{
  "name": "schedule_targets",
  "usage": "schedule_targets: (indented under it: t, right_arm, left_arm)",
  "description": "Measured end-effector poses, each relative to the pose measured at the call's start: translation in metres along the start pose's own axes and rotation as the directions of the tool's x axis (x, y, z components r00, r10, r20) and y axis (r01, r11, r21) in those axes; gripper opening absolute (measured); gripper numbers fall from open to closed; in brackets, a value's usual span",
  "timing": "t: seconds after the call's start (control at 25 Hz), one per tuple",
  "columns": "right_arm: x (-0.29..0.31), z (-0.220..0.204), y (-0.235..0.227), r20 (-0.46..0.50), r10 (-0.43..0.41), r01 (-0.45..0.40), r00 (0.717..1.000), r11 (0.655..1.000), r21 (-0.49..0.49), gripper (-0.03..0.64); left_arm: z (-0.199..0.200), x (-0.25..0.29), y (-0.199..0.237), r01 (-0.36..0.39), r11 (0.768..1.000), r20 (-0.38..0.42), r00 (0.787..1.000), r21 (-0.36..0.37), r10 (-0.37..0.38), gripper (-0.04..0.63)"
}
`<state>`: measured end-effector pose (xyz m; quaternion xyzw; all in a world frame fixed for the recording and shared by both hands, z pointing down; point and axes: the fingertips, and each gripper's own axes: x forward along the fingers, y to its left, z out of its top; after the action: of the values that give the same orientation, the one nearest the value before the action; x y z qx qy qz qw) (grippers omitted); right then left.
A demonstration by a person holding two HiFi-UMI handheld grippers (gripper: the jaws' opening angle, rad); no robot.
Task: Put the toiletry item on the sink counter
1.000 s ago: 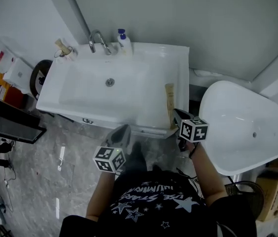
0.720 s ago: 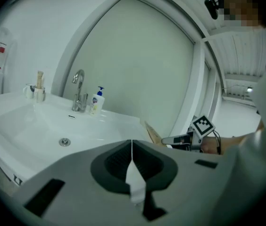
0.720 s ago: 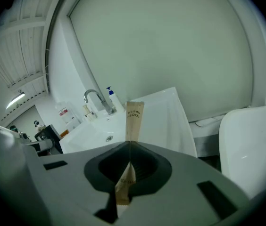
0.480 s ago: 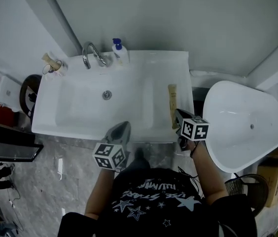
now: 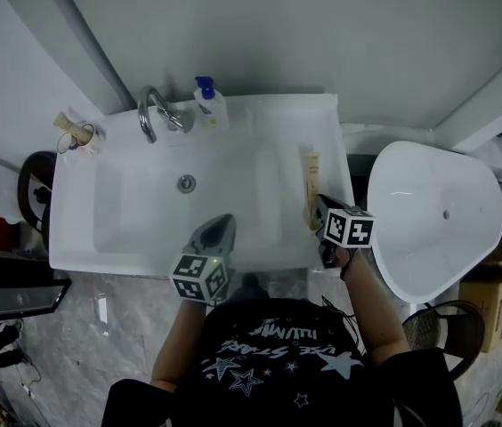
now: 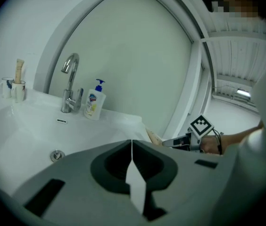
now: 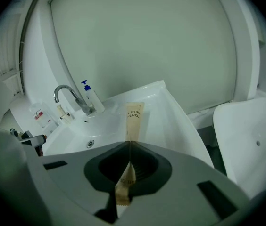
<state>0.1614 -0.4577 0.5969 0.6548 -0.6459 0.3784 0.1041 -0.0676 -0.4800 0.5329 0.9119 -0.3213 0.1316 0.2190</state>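
Note:
A tan toothbrush packet (image 5: 310, 183) (image 7: 134, 118) stretches lengthwise over the right strip of the white sink counter (image 5: 326, 130). My right gripper (image 5: 316, 205) (image 7: 129, 144) is shut on the packet's near end, at the counter's front right corner. I cannot tell whether the packet's far end touches the counter. My left gripper (image 5: 222, 227) (image 6: 132, 143) is shut with nothing in it and hangs over the front edge of the basin (image 5: 144, 212).
A chrome faucet (image 5: 153, 112), a pump soap bottle (image 5: 206, 105) and a cup of brushes (image 5: 73, 132) stand along the back of the sink. A drain (image 5: 186, 183) sits mid-basin. A white oval fixture (image 5: 429, 221) stands close on the right.
The view has shifted, and both grippers now reach a little further over the sink's front edge. The right gripper still holds the packet; both stay shut.

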Motion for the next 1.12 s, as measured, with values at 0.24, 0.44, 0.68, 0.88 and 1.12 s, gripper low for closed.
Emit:
schedule_targets:
  t: [0.24,0.44,0.68,0.88,1.12]
  right_arm:
    - [0.022,0.005,0.002,-0.023,-0.049,0.049,0.999,0.999,0.003,0.018]
    - [0.038,0.008,0.004,-0.046,-0.091,0.091,0.995,0.996,-0.011,0.018]
    - [0.048,0.009,0.0,-0.068,-0.131,0.128,0.989,0.991,-0.038,0.018]
    - [0.053,0.008,0.0,-0.089,-0.14,0.135,0.986,0.989,-0.066,0.02]
    - [0.054,0.007,0.001,-0.094,-0.136,0.129,0.986,0.988,-0.082,0.02]
  left_arm:
    - [0.009,0.012,0.024,0.012,1.0,-0.001,1.0,0.001,-0.012,0.02]
    - [0.014,0.016,0.046,0.001,1.0,-0.007,1.0,-0.004,-0.001,0.02]
    - [0.013,0.021,0.049,0.009,1.0,-0.017,1.0,-0.004,-0.009,0.021]
    - [0.015,0.023,0.048,0.015,1.0,-0.017,1.0,0.004,-0.015,0.02]
    - [0.016,0.024,0.05,0.012,1.0,-0.019,1.0,0.009,-0.012,0.02]
